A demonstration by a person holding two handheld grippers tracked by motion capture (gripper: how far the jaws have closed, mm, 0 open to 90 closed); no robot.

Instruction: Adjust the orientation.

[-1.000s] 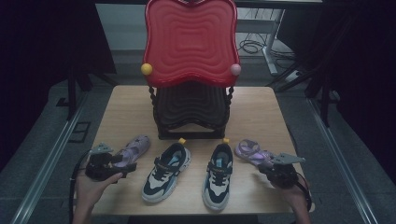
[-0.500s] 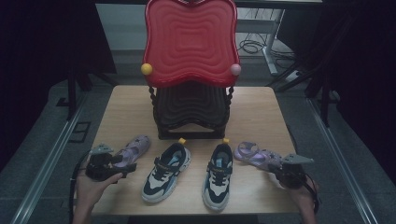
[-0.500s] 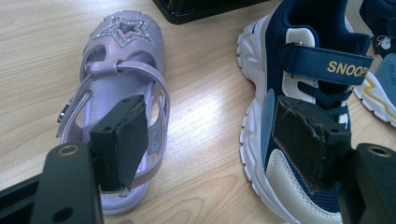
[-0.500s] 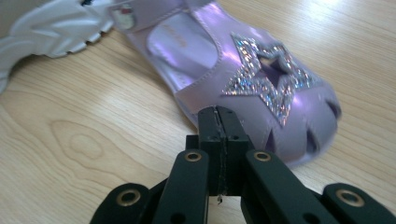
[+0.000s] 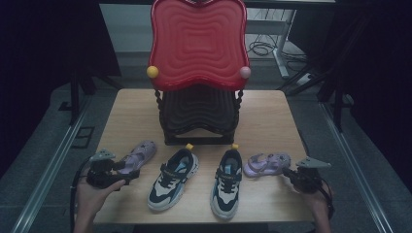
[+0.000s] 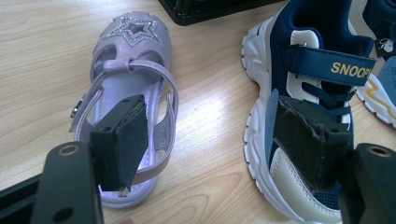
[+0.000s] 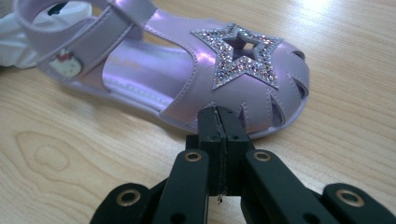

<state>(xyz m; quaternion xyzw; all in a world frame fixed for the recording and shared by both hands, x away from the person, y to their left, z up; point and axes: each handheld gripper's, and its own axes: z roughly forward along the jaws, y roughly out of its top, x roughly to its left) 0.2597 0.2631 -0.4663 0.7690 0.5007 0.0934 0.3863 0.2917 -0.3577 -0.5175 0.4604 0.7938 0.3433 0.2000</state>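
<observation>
The right purple sandal (image 7: 187, 79) lies flat on the wooden surface (image 5: 136, 116), near its right front corner, with its star-decorated toe pointing toward the right hand-held gripper (image 7: 218, 116). That hand-held gripper has its two jaws pressed fully together with nothing between them, and their tips sit right at the edge of the sandal's toe; whether they touch the sole cannot be told. In the high view the right hand-held gripper (image 5: 294, 174) sits just beside the sandal (image 5: 266, 163), held by the person's right hand (image 5: 318, 199).

The left purple sandal (image 6: 130, 107) lies near the left front of the surface, toe pointing away from the person. The left hand-held gripper (image 6: 215, 144) has its jaws wide apart, holding nothing: one pad hangs over the heel end of this sandal, the other over the side of the left sneaker (image 6: 313, 102). In the high view the left hand-held gripper (image 5: 109, 171) rests at the sandal's heel (image 5: 138, 154), held by the left hand (image 5: 92, 194).

Between the two sandals stand the left sneaker (image 5: 174, 178) and the right sneaker (image 5: 227, 182), navy, white and pale blue, side by side with toes toward the person. Behind them, at the middle of the surface, stands a dark shoe rack (image 5: 197, 116), with a red wavy panel (image 5: 198, 43) rising above it, a yellow ball (image 5: 152, 72) and a pink ball (image 5: 245, 72) at its lower corners.
</observation>
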